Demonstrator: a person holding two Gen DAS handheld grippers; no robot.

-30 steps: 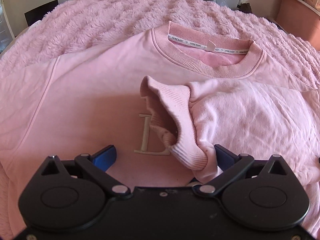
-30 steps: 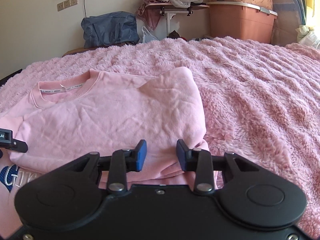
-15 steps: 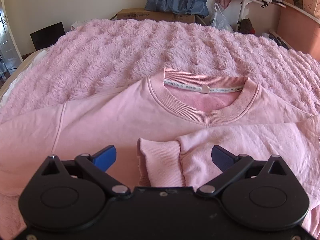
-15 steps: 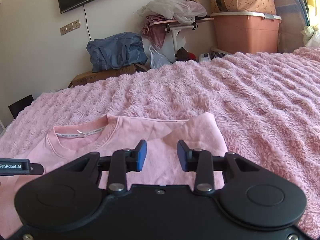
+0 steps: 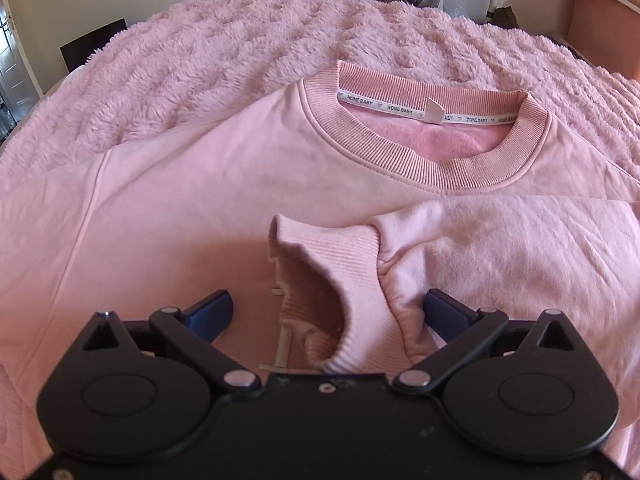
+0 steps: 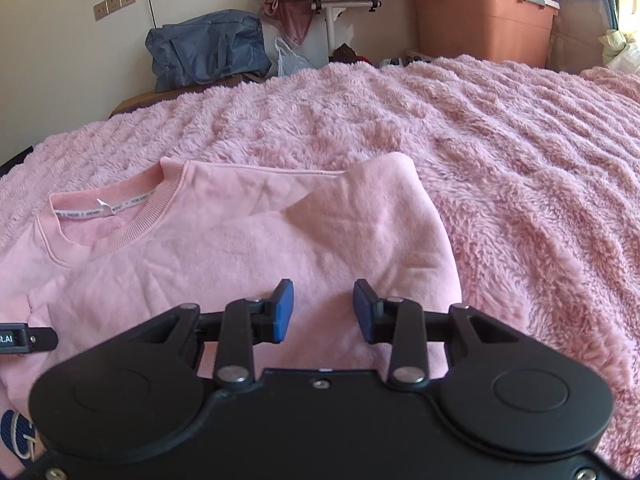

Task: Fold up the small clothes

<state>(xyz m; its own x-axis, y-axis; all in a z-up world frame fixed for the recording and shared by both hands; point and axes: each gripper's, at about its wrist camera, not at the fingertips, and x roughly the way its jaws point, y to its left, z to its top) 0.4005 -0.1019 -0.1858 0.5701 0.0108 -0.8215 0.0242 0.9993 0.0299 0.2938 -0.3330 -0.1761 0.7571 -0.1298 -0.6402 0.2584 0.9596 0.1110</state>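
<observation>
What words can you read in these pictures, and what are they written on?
"HONE BABY", repeated along the white neck tape inside the pink sweatshirt collar.
"t.AI", cut off at the edge, on the left gripper.
A large blue "G" on the sweatshirt print; the rest is hidden.

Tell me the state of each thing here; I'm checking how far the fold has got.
Sweatshirt: flat on the blanket, front up, neckline open.
Right sleeve: folded in across the chest.
Cuff: lying between the left gripper's fingers, mouth gaping.
Left gripper: open wide, nothing pinched.
Right gripper: partly open, holding nothing.
Blanket: spread out.
</observation>
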